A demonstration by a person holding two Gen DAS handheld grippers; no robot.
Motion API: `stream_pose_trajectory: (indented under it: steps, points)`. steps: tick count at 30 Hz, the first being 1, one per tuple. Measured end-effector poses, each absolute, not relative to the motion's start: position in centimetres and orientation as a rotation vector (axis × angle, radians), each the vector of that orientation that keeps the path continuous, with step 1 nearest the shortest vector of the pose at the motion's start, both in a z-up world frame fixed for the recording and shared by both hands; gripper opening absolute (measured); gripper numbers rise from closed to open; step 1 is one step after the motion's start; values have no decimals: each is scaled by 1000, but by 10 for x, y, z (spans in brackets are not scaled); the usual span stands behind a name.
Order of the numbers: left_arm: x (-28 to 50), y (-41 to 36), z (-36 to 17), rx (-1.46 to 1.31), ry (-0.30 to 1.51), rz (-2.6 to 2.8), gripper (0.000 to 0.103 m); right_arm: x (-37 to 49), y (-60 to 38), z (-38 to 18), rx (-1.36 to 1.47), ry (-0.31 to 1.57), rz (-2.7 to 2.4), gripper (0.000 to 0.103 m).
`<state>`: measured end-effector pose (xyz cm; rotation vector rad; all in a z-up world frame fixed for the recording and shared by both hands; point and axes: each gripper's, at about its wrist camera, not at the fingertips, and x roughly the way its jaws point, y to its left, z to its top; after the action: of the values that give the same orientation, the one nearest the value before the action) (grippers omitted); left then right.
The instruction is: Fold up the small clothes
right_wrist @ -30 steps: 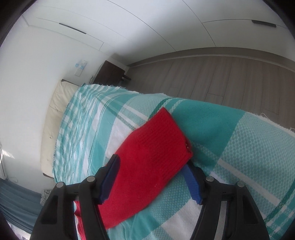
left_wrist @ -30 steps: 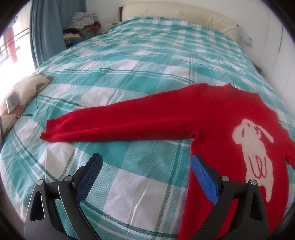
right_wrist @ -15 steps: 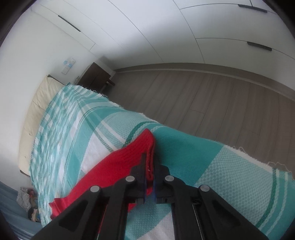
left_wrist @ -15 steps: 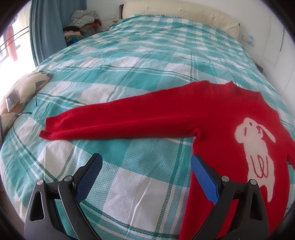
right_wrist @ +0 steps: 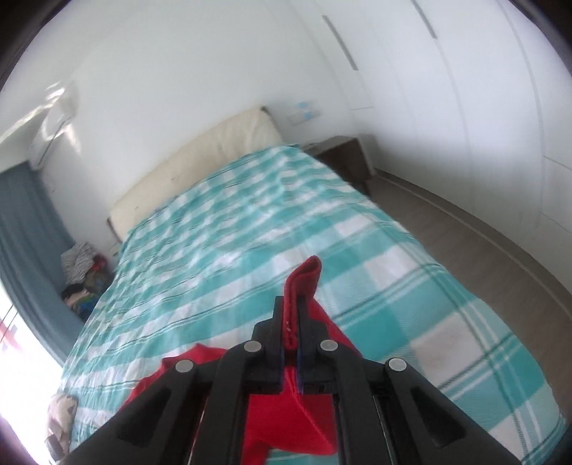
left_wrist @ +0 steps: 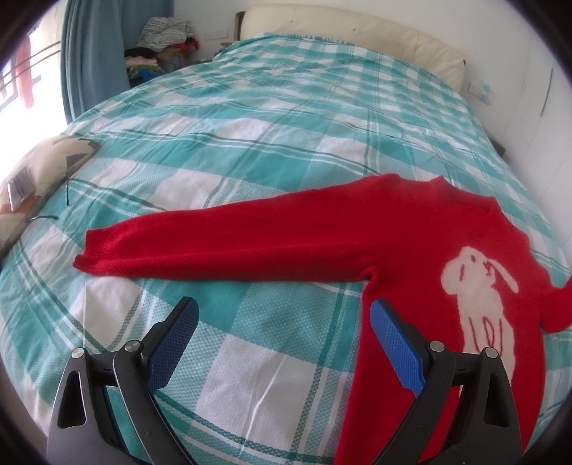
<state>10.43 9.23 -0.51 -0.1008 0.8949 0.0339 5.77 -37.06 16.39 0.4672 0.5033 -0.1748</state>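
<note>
A small red sweater with a white rabbit on its front lies on the teal checked bedspread. Its left sleeve stretches flat to the left. My left gripper is open and empty, hovering just in front of the sleeve, with its right pad at the sweater's side edge. My right gripper is shut on the cuff of the other sleeve and holds it raised above the bed. The sweater's red cloth hangs below the jaws.
A cream headboard runs along the far end. A patterned cushion lies at the bed's left edge. A pile of clothes sits by the blue curtain. A dark bedside table and wooden floor are to the right.
My right gripper closed on the right sleeve cuff, lifted it off the bed and swung to face the headboard. My left gripper stayed open, shifting slightly.
</note>
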Motion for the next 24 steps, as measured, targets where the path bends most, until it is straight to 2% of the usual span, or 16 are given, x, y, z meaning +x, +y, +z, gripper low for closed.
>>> stream_pose_trajectory:
  steps: [5,12,14,16,17,19,24]
  points:
    - [105,104,-3,-146,896,50,97,132,-243,169,379,575,97,4]
    - [110,116,-3,-178,901,78,97,195,-119,91,270,762,277,6]
    - [112,117,-3,-178,900,85,97,209,-105,56,303,849,326,13]
    - [114,120,-3,-189,904,88,97,216,-101,26,392,923,396,46]
    - [114,121,-3,-198,906,87,97,216,-103,13,464,947,450,51]
    - [115,122,-3,-210,909,86,97,215,-109,-2,566,973,520,52]
    - [115,120,-3,-206,912,79,97,196,-162,-8,553,979,445,53]
